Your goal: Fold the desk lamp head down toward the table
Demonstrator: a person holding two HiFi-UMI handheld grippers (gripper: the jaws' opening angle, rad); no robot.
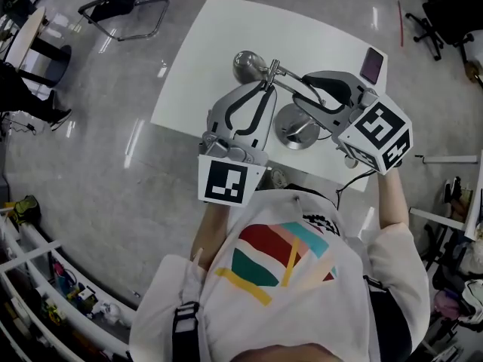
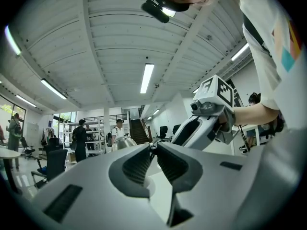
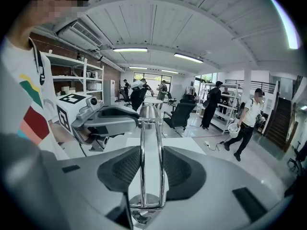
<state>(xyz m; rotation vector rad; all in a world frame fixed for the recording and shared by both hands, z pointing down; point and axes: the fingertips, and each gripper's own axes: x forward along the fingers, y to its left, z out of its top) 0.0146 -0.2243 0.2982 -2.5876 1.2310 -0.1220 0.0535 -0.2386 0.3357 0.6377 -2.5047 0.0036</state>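
A chrome desk lamp stands on the white table point(image 1: 196, 59), its round base point(image 1: 296, 127) near the front edge and its dome head point(image 1: 245, 66) out to the left. My left gripper point(image 1: 266, 87) points at the upper arm just behind the head, and in the left gripper view its jaws point(image 2: 153, 150) are shut on that thin part, with the head point(image 2: 125, 142) just beyond. My right gripper point(image 1: 306, 93) is shut on the twin-rod lower arm point(image 3: 149, 176), a pad against each rod. The base point(image 3: 144, 217) shows below and the head point(image 3: 148, 113) ahead.
A dark phone point(image 1: 371, 65) lies at the table's far right corner. An office chair point(image 1: 124, 6) stands off the table's far left, and shelving point(image 1: 45, 277) lines the floor at lower left. Several people stand in the room behind.
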